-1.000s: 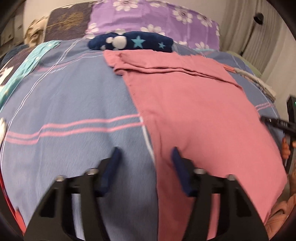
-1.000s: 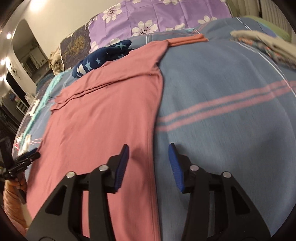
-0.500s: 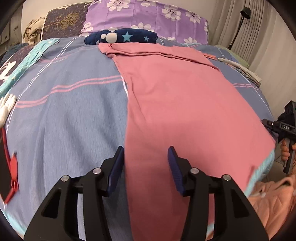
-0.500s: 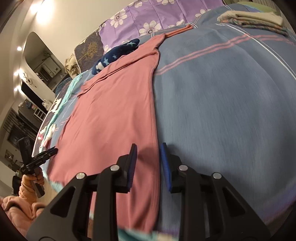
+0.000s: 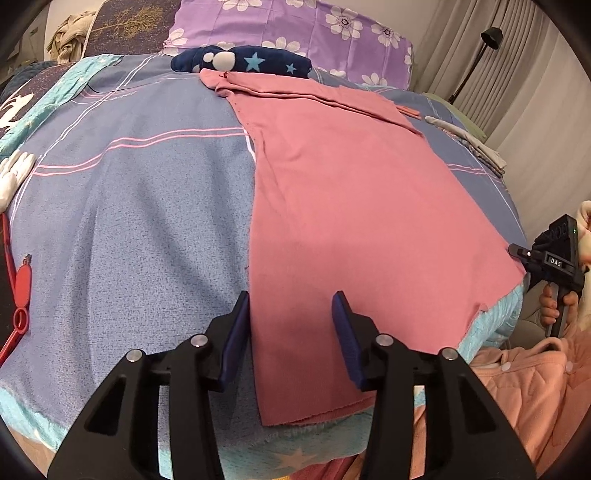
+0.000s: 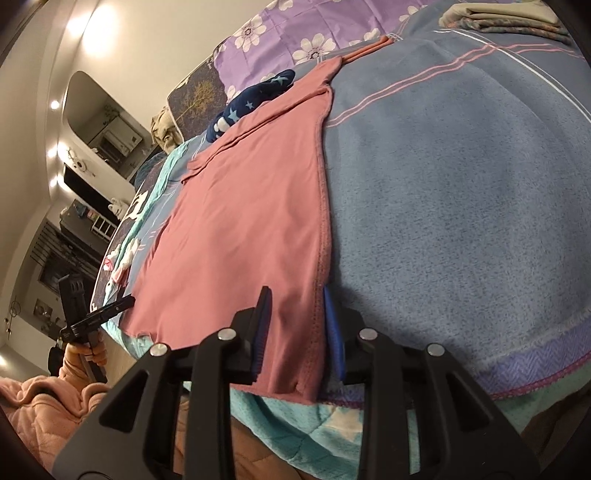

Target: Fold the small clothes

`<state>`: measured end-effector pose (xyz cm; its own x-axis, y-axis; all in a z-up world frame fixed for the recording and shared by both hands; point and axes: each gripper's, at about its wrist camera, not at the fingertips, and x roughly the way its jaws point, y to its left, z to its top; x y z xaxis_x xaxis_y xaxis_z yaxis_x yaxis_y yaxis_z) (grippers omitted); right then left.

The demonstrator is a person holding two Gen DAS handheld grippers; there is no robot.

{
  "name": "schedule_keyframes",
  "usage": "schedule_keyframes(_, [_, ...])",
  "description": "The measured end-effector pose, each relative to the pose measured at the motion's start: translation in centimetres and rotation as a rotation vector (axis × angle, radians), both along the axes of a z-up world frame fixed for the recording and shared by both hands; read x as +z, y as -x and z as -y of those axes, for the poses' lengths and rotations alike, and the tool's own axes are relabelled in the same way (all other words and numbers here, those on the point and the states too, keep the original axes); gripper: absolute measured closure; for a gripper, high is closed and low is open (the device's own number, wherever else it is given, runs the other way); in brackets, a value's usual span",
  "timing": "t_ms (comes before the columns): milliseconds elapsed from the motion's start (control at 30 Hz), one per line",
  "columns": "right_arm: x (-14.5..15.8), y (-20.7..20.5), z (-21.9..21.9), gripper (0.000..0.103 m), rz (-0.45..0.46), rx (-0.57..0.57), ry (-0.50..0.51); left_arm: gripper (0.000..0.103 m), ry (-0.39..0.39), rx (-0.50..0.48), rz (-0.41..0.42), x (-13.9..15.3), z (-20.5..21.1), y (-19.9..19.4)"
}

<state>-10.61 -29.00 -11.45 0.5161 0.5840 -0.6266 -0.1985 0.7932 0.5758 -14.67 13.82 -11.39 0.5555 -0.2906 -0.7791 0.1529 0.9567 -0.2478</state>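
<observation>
Nearest, the left gripper [image 5: 290, 325] hovers with its fingers apart over the near left corner of the pink garment [image 5: 351, 206], while the right gripper [image 6: 297, 325], its fingers having just widened a little, straddles the stitched right hem without visibly pinching it. Beyond them the garment lies flat and lengthwise on the blue striped blanket [image 5: 129, 203] of the bed. Farther off, a navy star-patterned item [image 5: 243, 62] sits just past the garment's folded far end, with purple flowered pillows [image 5: 295, 29] behind.

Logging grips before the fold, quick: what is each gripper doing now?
Left gripper: open, fingers straddling the pink garment's left edge.
Right gripper: open, fingers straddling its right hem.
</observation>
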Motion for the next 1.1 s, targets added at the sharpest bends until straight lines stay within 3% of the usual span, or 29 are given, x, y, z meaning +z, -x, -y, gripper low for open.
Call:
schedule_keyframes(67, [-0.1, -0.7, -0.3, 0.066, -0.006, 0.021, -0.017, 0.060, 0.014, -0.006, 0.004, -0.2, 0.0, -0.4])
schedule_keyframes(167, [0.1, -2.2, -1.7, 0.060, -0.006, 0.052, -0.016, 0.075, 0.024, -0.002, 0.011, -0.1, 0.3, -1.4])
schedule_keyframes(200, [0.2, -2.4, -2.1, 0.065, -0.003, 0.056, 0.000, 0.088, 0.020, 0.007, 0.011, 0.0, 0.2, -1.5])
schedule_keyframes(233, [0.5, -2.6, -2.6, 0.092, 0.000, 0.054, 0.023, 0.095, 0.017, 0.016, 0.012, 0.2, 0.2, -1.6])
schedule_keyframes(267, [0.8, -3.0, -3.0, 0.098, 0.002, 0.056, 0.035, 0.096, 0.015, 0.019, 0.021, 0.6, 0.2, -1.5])
schedule_keyframes(367, [2.1, -3.3, -2.5, 0.099, 0.010, 0.027, -0.048, 0.097, -0.034, 0.014, 0.113, 3.4, 1.0, -0.6])
schedule_keyframes(533, [8.9, -1.5, 0.0, 0.099, 0.193, -0.009, -0.193, 0.098, -0.030, 0.003, 0.327, 10.6, 1.4, 1.7])
schedule_keyframes(667, [13.1, 2.2, 1.2, 0.099, 0.327, 0.002, -0.236, 0.098, 0.014, -0.013, 0.419, 14.4, 1.3, 4.8])
schedule_keyframes(733, [15.0, 4.8, 1.7, 0.099, 0.398, -0.003, -0.191, 0.098, -0.002, -0.028, 0.454, 15.6, 1.8, 6.7])
schedule_keyframes(800, [16.1, 6.2, 1.5, 0.099, 0.439, -0.027, -0.086, 0.097, -0.024, -0.041, 0.463, 16.0, 2.5, 7.3])
schedule_keyframes(867, [15.6, 5.5, 1.0, 0.099, 0.402, -0.048, -0.031, 0.097, -0.045, -0.056, 0.444, 15.4, 3.2, 6.0])
schedule_keyframes(1000, [13.2, 1.2, 0.1, 0.099, 0.316, -0.061, -0.045, 0.097, -0.076, -0.041, 0.378, 13.7, 3.3, 1.8])
schedule_keyframes(1100, [13.0, -1.6, -0.4, 0.099, 0.316, -0.084, -0.042, 0.097, -0.085, -0.013, 0.363, 13.4, 2.9, -1.5])
